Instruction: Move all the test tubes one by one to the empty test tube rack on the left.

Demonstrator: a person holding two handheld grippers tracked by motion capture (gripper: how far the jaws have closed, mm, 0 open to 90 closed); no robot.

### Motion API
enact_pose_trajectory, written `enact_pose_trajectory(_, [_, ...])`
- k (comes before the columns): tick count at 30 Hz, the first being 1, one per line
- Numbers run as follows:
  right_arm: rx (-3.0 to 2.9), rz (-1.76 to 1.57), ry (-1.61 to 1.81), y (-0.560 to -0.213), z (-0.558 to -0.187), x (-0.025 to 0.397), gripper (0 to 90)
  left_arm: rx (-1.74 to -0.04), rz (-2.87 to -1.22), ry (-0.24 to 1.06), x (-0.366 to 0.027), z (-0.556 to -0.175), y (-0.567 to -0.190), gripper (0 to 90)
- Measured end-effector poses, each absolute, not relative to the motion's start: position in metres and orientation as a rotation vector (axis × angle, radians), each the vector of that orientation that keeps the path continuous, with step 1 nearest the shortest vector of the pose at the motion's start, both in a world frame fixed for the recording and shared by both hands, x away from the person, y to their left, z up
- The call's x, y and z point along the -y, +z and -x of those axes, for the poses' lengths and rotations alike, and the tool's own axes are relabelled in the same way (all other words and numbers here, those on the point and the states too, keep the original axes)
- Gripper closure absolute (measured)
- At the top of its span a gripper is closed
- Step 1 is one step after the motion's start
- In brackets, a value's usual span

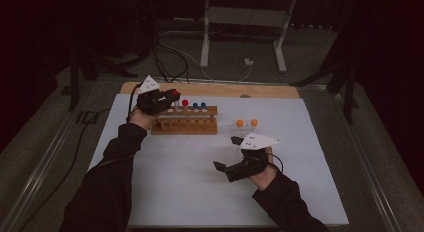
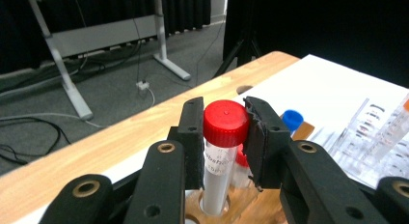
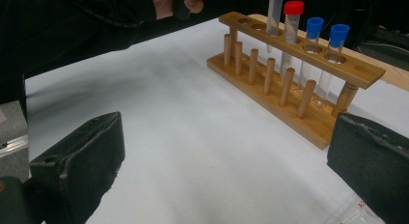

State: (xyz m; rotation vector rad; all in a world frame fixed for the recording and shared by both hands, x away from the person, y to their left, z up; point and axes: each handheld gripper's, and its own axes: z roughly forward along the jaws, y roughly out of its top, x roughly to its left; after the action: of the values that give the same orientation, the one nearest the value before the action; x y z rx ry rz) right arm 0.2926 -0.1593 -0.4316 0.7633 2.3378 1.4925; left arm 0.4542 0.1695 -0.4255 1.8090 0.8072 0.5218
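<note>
Tube (image 2: 223,151) in rack (image 1: 186,123) hole, rack left of orange-capped tubes (image 1: 247,123), on table (image 1: 200,187)

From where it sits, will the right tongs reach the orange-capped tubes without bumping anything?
Probably yes. The right tongs are open and hold nothing; bare mat lies between them and the orange-capped tubes, and the wooden rack stands off to the side.

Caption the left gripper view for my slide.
Left tongs clamp a red-capped tube seated in the wooden rack.

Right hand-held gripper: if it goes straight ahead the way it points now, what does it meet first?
Probably the wooden rack holding capped tubes; bare white table lies between. The right hand-held gripper is open, though depth is uncertain.
</note>
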Motion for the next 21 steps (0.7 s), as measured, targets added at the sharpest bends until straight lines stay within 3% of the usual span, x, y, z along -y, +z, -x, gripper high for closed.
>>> enact_pose_trajectory(21, [-2.348, -0.761, 1.49, -0.431, -0.292, 0.16, 0.0, -0.844, -1.892, 0.506, -0.163, -0.454, -0.45, 71.5])
